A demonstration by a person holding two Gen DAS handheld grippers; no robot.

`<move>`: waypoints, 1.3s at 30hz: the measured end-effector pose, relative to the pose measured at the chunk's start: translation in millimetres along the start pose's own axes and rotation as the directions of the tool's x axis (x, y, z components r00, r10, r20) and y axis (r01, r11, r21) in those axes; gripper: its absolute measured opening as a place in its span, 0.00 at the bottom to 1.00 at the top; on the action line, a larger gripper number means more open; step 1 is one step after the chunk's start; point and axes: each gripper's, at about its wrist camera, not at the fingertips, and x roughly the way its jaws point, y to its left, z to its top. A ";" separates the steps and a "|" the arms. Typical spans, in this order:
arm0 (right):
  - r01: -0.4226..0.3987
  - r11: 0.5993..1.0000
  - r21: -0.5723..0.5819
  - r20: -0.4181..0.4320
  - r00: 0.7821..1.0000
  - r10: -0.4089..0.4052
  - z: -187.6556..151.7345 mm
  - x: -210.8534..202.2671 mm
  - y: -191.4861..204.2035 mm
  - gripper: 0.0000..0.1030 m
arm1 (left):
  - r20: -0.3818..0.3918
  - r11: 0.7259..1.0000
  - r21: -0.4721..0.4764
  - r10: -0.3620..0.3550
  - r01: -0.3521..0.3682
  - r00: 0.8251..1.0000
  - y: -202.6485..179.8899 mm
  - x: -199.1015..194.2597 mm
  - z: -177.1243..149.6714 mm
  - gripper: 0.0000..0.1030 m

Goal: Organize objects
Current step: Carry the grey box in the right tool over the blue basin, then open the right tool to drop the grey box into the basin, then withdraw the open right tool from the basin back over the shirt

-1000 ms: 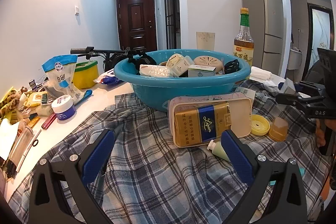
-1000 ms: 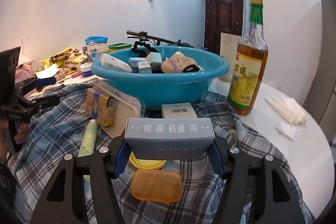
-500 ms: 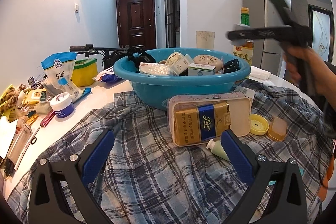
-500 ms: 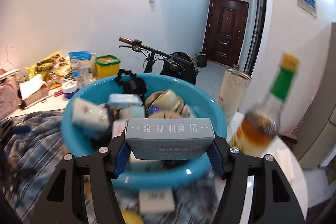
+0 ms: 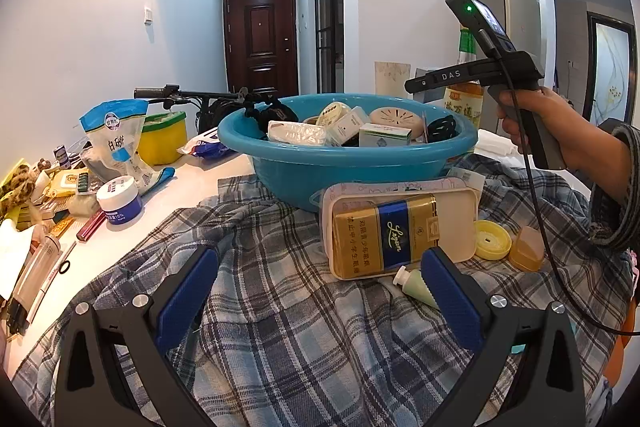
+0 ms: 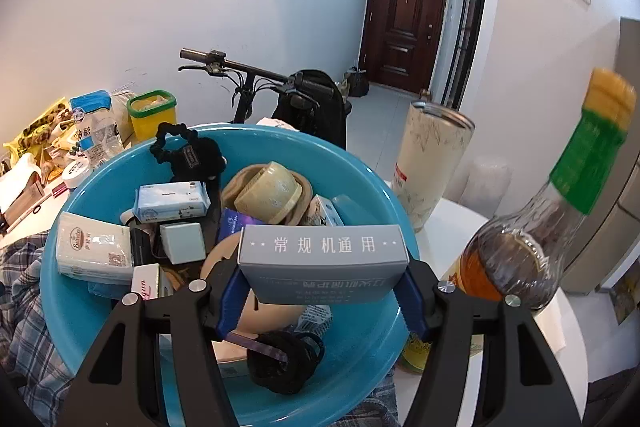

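Over blue basin (image 6: 100, 311), right tongs (image 6: 322, 291) gripping grey box (image 6: 320, 263) — "常规机通用"

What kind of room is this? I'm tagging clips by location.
Probably a home's dining area by the entry hall: a fridge, a front door, and a bicycle parked beside the cluttered table.

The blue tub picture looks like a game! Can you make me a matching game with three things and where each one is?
Things:
1. grey box
2. gold packet
3. tape roll

Places:
A. inside the blue tub
B. squeezed in the right gripper
C. on the checked cloth, in front of the tub

Pairs: 1-B, 2-C, 3-A
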 end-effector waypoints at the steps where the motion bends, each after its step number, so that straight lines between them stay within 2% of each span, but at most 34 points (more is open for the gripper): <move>1: -0.007 1.000 0.002 -0.004 1.000 0.007 0.2 1.5 -1.6 0.62 | 0.000 1.000 -0.001 0.000 0.000 1.000 -0.2 0.1 0.0 1.00; 2: -0.013 1.000 0.004 -0.008 1.000 0.013 0.7 2.2 -2.7 0.65 | 0.000 1.000 -0.002 0.001 -0.001 1.000 -0.1 -0.1 0.0 1.00; 4: -0.015 1.000 0.012 -0.006 1.000 0.015 1.6 0.0 -5.5 0.88 | 0.000 1.000 -0.004 0.001 -0.001 1.000 -0.4 -0.3 0.0 1.00; 6: -0.005 1.000 0.009 0.017 1.000 0.005 3.2 -7.5 -7.0 0.95 | -0.002 1.000 -0.005 0.001 -0.001 1.000 -0.3 0.4 -0.1 1.00; 11: -0.034 0.999 0.007 0.057 0.998 0.033 3.0 -37.9 -7.3 0.95 | -0.005 1.000 -0.010 0.002 -0.002 1.000 0.2 1.1 0.3 1.00; 19: -0.141 0.988 -0.067 0.118 0.982 0.149 -29.6 -135.4 17.2 0.99 | -0.003 1.000 -0.012 0.002 -0.002 1.000 1.2 0.8 0.6 1.00; 28: -0.178 0.978 -0.106 0.181 0.964 0.195 -44.4 -249.8 16.9 0.99 | -0.007 1.000 -0.015 0.002 -0.002 1.000 1.4 1.2 0.1 1.00; 30: -0.152 0.982 -0.113 0.198 0.965 0.172 -50.0 -267.1 16.6 1.00 | -0.006 1.000 -0.014 0.002 -0.002 1.000 1.6 1.4 0.2 1.00; 33: -0.127 0.985 -0.117 0.219 0.964 0.151 -68.5 -273.6 18.8 1.00 | -0.004 1.000 -0.014 0.003 -0.003 1.000 2.0 1.1 0.0 1.00; 34: -0.142 0.984 -0.106 0.223 0.961 0.163 -77.1 -270.4 18.6 1.00 | -0.003 1.000 -0.014 0.004 -0.004 1.000 2.5 0.9 -0.2 1.00; 37: -0.273 0.959 -0.070 0.161 0.946 0.281 -105.5 -239.0 17.9 1.00 | 0.002 1.000 -0.013 0.011 -0.011 1.000 2.6 -0.1 -0.8 1.00; 39: -0.280 0.958 -0.063 0.147 0.947 0.286 -123.0 -216.6 19.3 1.00 | 0.005 1.000 -0.013 0.011 -0.011 1.000 2.3 -0.5 -0.3 1.00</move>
